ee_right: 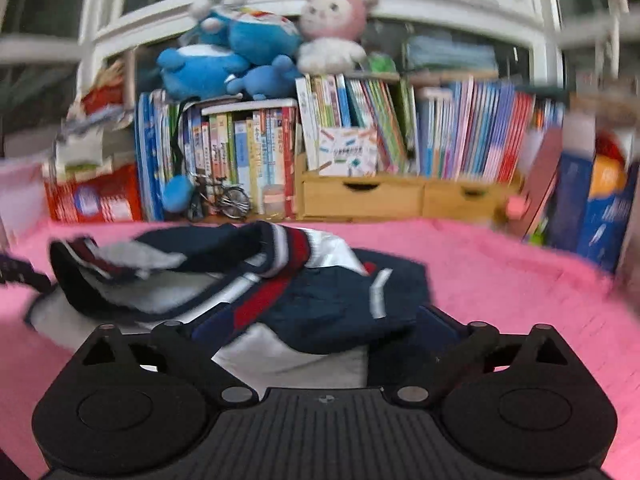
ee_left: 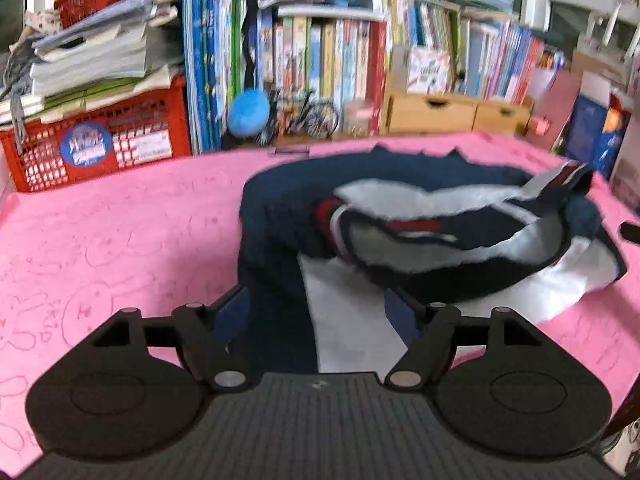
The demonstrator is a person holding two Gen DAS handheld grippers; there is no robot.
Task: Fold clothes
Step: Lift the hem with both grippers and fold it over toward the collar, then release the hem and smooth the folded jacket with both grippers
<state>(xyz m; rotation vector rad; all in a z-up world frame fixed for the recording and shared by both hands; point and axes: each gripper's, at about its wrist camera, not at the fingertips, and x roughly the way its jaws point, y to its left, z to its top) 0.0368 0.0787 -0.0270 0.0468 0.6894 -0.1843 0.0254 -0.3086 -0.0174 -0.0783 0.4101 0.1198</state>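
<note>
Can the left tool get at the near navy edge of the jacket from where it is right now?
Probably yes. The left tool is open, its fingers already straddling the near navy and white edge of the jacket on the pink table cover. Nothing lies between them, though blur hides any contact.

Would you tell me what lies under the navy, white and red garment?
The garment lies bunched on a pink cloth that spreads out on every side of it. What the cloth covers, and anything beneath the garment's own folds, cannot be seen.

No text legible to me: book spines (ee_right: 248,160), red crate's round sticker (ee_left: 85,145), white box print (ee_right: 347,152) all blurred.
</note>
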